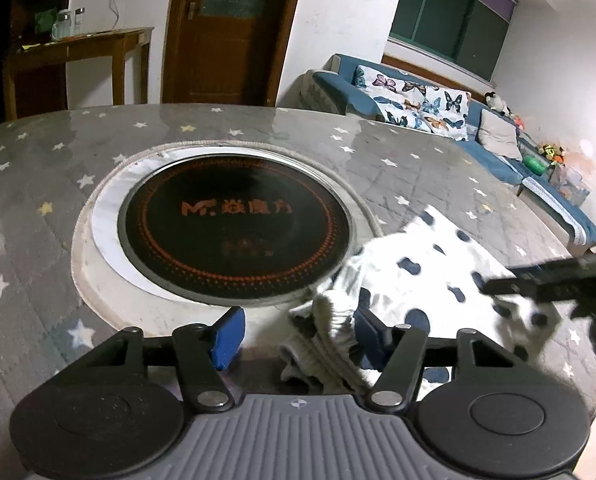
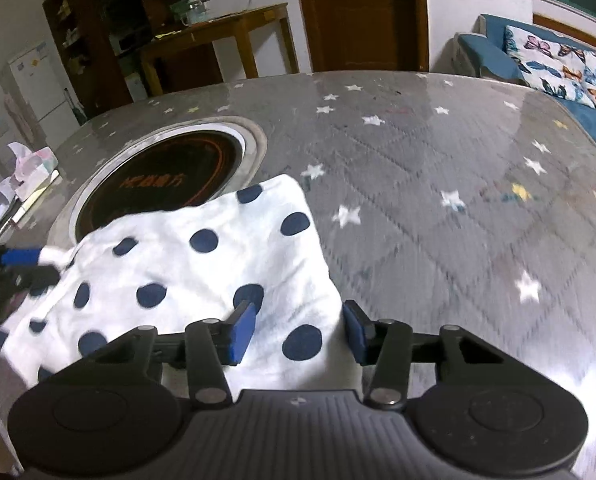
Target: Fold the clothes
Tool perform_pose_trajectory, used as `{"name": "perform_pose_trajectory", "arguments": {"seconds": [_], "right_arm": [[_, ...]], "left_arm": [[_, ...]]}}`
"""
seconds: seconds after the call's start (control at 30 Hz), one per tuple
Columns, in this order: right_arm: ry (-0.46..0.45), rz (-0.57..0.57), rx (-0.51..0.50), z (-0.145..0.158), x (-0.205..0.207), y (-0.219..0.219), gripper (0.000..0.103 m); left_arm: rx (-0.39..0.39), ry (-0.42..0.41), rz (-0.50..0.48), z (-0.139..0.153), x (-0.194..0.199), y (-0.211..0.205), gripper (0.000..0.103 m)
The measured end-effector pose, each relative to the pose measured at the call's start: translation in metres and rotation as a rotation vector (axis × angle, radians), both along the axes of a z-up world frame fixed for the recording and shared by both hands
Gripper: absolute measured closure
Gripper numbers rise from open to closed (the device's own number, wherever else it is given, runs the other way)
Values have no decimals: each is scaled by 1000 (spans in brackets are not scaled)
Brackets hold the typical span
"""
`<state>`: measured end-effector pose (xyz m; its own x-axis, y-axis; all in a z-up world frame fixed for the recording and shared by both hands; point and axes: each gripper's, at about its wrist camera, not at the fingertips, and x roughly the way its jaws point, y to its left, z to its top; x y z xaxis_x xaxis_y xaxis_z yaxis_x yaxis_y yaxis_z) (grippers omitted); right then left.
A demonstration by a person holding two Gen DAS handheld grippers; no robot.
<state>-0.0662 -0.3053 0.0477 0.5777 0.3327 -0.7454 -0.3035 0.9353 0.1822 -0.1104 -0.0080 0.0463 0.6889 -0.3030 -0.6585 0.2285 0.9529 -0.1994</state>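
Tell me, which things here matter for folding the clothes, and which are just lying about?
For the job:
- polka-dot garment
- left gripper
- right gripper
- star-patterned table

Lying about:
- round cooktop set in the table
- tissue box
- blue sofa
- wooden side table

Right gripper point(image 2: 298, 336) straddles the spotted cloth point(image 2: 186, 272) (pads apart) on table point(image 2: 438, 168).
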Motion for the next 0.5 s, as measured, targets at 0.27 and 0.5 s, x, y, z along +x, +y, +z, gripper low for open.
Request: {"name": "perform_pose_trajectory", "arguments": {"seconds": [0.27, 0.5], "right_arm": [[-121, 28, -108, 28, -45, 14, 55], [-203, 322, -125, 57, -70, 70, 55]], "left_arm": [[9, -5, -16, 8, 2, 6, 38], [-54, 5, 35, 18, -3, 16, 34]]}}
